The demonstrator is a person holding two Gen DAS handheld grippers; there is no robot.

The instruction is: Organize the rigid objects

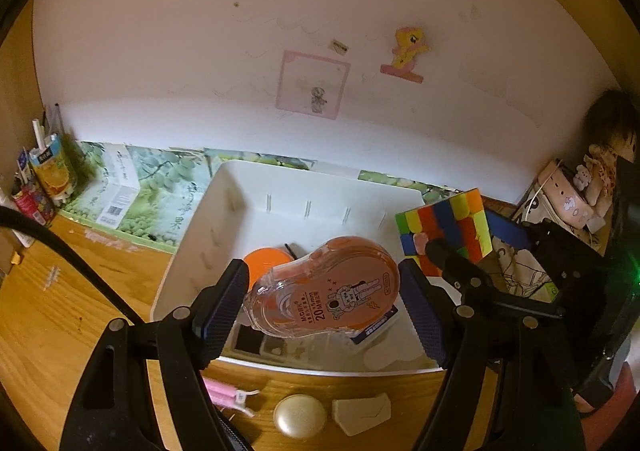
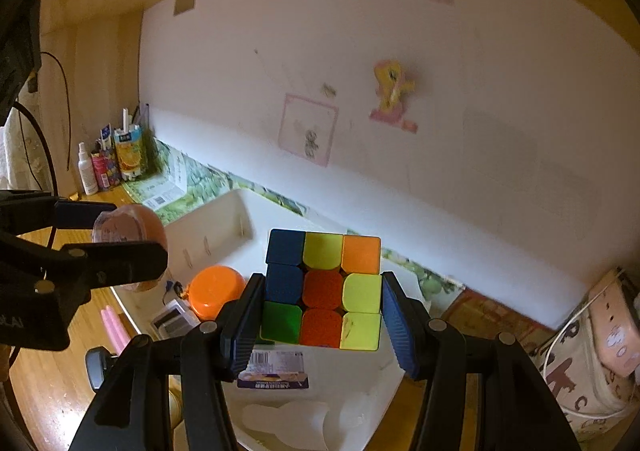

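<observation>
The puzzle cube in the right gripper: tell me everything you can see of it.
The puzzle cube is a three-by-three plastic cube, scrambled: the facing side shows blue, yellow-green, orange, red and green tiles. It is held upright and off the surface, over the white bin, clamped on its left and right sides between the jaws of the right gripper. Nothing else touches it. From the left wrist view it shows tilted.
</observation>
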